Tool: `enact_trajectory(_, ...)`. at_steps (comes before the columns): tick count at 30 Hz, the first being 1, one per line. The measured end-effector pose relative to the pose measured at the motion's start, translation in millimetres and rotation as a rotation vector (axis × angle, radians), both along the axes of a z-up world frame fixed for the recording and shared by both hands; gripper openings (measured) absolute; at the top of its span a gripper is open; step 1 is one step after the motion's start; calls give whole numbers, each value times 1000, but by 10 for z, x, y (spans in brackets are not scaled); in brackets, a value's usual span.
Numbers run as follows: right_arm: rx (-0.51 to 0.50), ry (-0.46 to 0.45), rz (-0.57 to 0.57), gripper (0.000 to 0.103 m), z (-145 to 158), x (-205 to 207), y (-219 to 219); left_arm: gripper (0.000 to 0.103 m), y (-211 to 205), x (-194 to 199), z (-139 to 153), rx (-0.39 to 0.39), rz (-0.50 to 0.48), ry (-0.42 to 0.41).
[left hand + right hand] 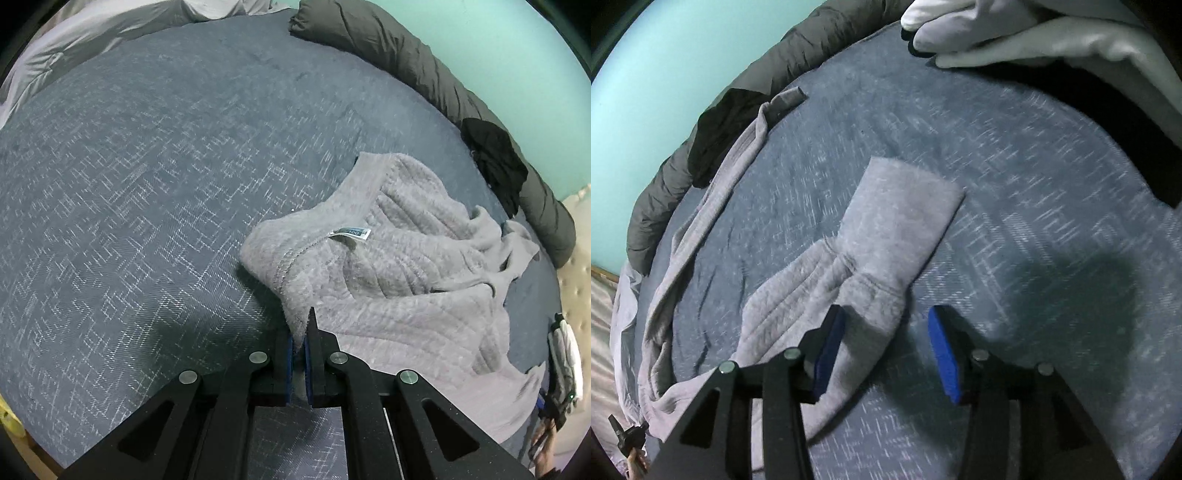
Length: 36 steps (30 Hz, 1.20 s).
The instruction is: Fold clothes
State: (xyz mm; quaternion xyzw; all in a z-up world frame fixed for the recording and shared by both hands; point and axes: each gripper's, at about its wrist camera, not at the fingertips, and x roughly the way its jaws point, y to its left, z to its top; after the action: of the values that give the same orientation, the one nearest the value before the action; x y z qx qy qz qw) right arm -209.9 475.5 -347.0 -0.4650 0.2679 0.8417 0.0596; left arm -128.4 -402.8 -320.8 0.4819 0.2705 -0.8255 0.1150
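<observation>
Left wrist view first: the left gripper [300,343] sits at the bottom middle of the frame, and its blue-padded fingers [313,332] are pressed together on an edge of the grey fleece top [388,266], pinching it. From that pinch the top spreads away up and to the right across the blue bed [147,184]. Its collar and a small label [349,232] show in the middle right, and the rest bunches up toward the dark rolled quilt [424,66] along the upper right edge. A black cloth [495,158] lies on that quilt. The left half of the frame is just bed. Right wrist view next: along the left side one long sleeve [713,206] runs up the frame beside the quilt. In the middle, the other sleeve ends in a wide cuff [905,206] that points up and a bit to the right. The right gripper [886,332] is at the bottom middle with its fingers [942,350] spread wide apart, holding nothing. This sleeve comes in from the lower left and lies under and just beside the finger on the left, so the cloth sits to the left of the gap, and the finger on the right is over bare bed. I think this hand would need to go a little left to catch the sleeve. The top looks spread out and rumpled, not yet a neat folded pile. White bedding [1015,33] lies in the upper right.
</observation>
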Motion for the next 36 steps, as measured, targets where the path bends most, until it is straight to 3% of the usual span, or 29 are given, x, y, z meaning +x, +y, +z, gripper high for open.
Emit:
enact_trajectory(1, 0, -4, 1, 43, -30, -32, -21, 5, 3, 0, -13, -2, -1, -2)
enact_trajectory(2, -3, -1, 6, 27, -32, -36, -39, 5, 6, 0, -27, -3, -2, -5)
enact_trajectory(3, -7, 5, 11, 20, -27, -34, -56, 5, 9, 1, -40, -5, -4, -7)
enact_trajectory(5, 4, 20, 25, 11, 26, -10, -90, 5, 15, 1, -67, -8, -6, -12)
enact_trajectory(8, 60, 64, 36, 8, 230, 77, -105, 5, 14, 0, -74, -14, -9, -14)
enact_trajectory(13, 107, 117, 26, 8, 519, 348, 16, 5, -11, 13, 28, -12, -11, 0)
enact_trajectory(23, 117, 87, -78, 7, 319, 898, 356, 5, 46, 119, 133, 3, -37, 0)
enact_trajectory(31, 135, 41, -108, 7, 154, 1065, 479, 5, 141, 158, -19, 19, -47, -37)
enact_trajectory(36, 192, 18, -102, 26, 189, 1093, 480, 8, 117, 222, -100, 48, -42, -40)
